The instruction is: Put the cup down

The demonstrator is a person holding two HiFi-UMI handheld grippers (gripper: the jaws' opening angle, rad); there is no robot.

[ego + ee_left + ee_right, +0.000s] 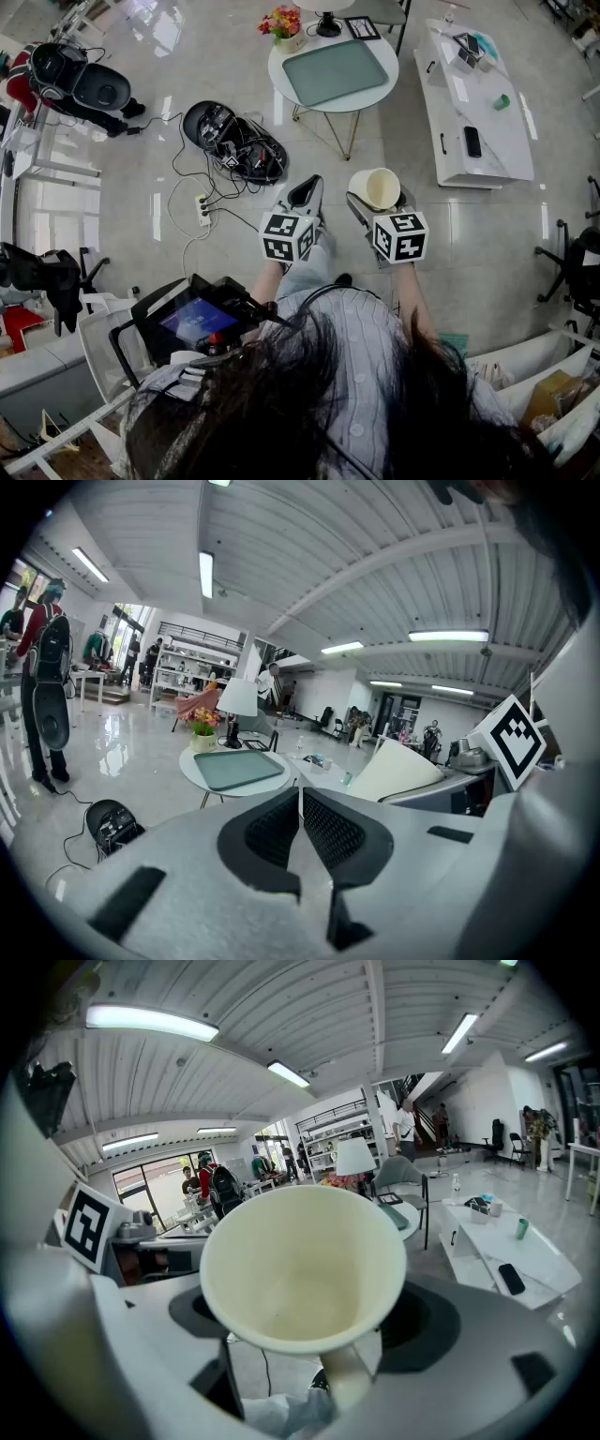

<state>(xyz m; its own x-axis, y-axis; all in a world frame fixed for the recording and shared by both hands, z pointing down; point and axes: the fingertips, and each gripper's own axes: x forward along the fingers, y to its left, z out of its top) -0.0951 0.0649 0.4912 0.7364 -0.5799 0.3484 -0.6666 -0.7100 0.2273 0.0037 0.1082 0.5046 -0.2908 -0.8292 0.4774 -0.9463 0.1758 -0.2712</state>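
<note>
Cup (375,187) aloft in my right claw (378,210), the jaws spread wide around its pale wall. Its mouth was tipped toward that claw's own camera, and the inside looked empty. My left claw (306,194) hung just beside it, jaws pressed together on nothing. Both were over open floor (469,253), well apart from the round surface (281,58) with its green tray (335,71) ahead. They were equally far from the long white surface (483,141) off to the right.

By my reading this was the carrying stage, with the cup not yet set down anywhere. The next move would call for bringing it over one of those surfaces and righting it so the base faced down. I would then lower it until it stood on its own, and only after that ease my jaws off the wall. Letting go while it was tilted would likely leave it rolling.

Much went unseen. The wide rim hid where my pads met the cup, and its base and outer wall were out of sight in the right gripper view. A pale stub below the rim may have been a handle, but it was too blurred to say. My hair filled the lower head view and covered both arms. Nothing showed which surface was meant for the cup.
</note>
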